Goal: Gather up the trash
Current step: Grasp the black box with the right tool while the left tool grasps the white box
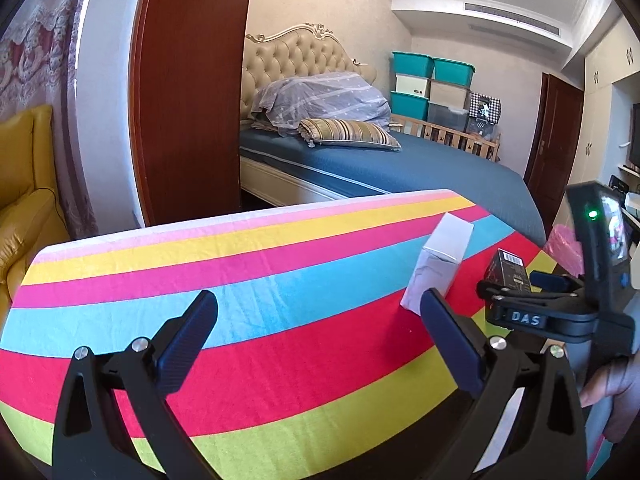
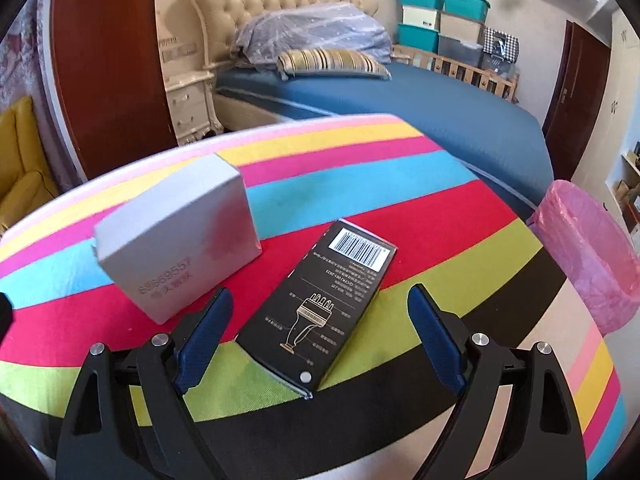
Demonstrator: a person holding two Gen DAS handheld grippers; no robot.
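Right gripper [image 2: 320,336] is hovering spread wide over the black box [image 2: 320,304] lying flat on the striped cloth [image 2: 420,208]; a shallow grip risks slipping. Left gripper [image 1: 316,340] is idling open. Farther, the pink-lined bin [image 2: 588,256] is waiting.

Flat black cardboard box [image 2: 320,304]: white barcode panel, gold line drawing. Squat pale grey cardboard box [image 2: 176,240]: faint grey print. Striped fabric table cover [image 2: 400,184]: pink, yellow, magenta, cyan, red, lime, black bands. Translucent pink plastic bin liner [image 2: 588,256]: plain.
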